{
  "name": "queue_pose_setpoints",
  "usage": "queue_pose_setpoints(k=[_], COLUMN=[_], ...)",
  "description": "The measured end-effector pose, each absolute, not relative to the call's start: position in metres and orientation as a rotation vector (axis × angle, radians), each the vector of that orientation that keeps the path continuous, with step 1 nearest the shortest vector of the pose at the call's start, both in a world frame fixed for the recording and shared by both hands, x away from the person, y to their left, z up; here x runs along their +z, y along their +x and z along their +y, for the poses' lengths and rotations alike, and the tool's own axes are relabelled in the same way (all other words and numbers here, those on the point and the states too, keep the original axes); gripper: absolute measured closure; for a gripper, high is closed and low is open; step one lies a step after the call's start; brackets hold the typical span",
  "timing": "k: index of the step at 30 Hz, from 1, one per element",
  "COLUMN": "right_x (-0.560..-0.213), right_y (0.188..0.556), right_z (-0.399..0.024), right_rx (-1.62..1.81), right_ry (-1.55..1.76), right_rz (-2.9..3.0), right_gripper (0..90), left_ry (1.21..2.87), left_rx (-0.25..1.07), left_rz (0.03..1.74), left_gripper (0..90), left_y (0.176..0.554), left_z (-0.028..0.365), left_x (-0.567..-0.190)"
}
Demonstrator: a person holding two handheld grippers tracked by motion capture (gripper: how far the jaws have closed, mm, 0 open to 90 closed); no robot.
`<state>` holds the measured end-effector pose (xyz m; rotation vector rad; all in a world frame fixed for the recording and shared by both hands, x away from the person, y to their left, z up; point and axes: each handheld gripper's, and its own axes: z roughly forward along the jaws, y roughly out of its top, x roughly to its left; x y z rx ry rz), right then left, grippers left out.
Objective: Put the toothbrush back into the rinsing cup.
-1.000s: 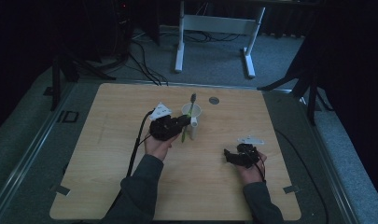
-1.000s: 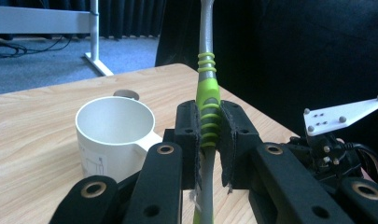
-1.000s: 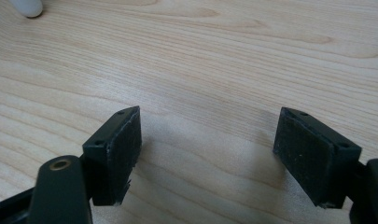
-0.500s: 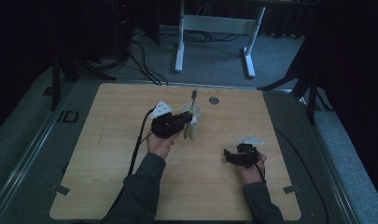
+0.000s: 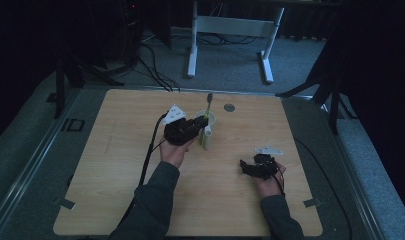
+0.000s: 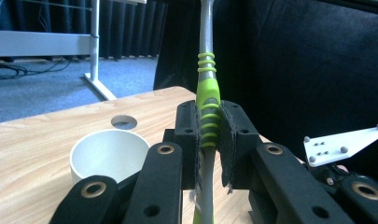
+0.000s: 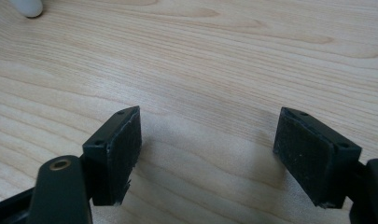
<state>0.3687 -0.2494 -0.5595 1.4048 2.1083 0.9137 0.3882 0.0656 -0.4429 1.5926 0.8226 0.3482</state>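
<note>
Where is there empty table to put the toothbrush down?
Bare wood lies left of the left gripper toward the table's left edge, along the near edge between the two sleeves, and right of the round hole. It is crowded mid-table, where the toothbrush is held upright beside the white cup.

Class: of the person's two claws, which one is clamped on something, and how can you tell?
The left claw: its jaws pinch a green-and-grey toothbrush upright. The right claw gapes open over bare table.
</note>
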Motion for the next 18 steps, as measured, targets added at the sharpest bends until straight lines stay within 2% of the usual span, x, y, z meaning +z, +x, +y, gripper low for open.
queue_pose_setpoints(k=[18], right_x=[-0.5595], right_y=[0.3689], right_z=[-0.2494], right_rx=[0.914], right_ry=[1.403], right_rz=[2.11], right_gripper=[22.9], left_ry=[1.568], left_rx=[0.356], left_rz=[0.823], left_gripper=[78.8], left_y=[0.3957], left_z=[0.0655], left_x=[-0.4399])
